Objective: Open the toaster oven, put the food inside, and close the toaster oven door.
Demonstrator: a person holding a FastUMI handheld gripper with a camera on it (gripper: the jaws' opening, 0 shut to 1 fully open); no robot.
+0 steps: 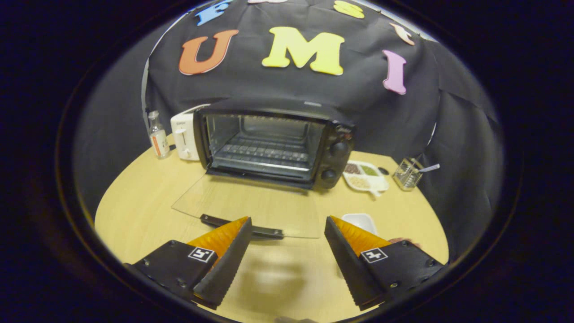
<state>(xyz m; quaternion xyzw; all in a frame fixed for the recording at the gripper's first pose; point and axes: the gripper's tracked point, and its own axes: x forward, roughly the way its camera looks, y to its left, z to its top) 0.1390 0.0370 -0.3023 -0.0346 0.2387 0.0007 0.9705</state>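
A black toaster oven (273,141) stands at the back of the round wooden table. Its glass door (249,206) lies folded down flat toward me, and the wire rack (264,154) inside is bare. The door's dark handle (242,226) sits just ahead of my fingers, nearer the left one. My gripper (287,224) is open with nothing between its fingers. A small white dish (359,220) shows just beyond the right finger, partly hidden by it. Something reddish (397,241) peeks out at that finger's right side; I cannot tell what it is.
A white toaster (184,137) and a small glass bottle (158,135) stand left of the oven. To the oven's right are a divided white tray (365,176) of grains and a clear glass container (407,174) with a spoon. Bare tabletop (134,211) lies to the left of the door.
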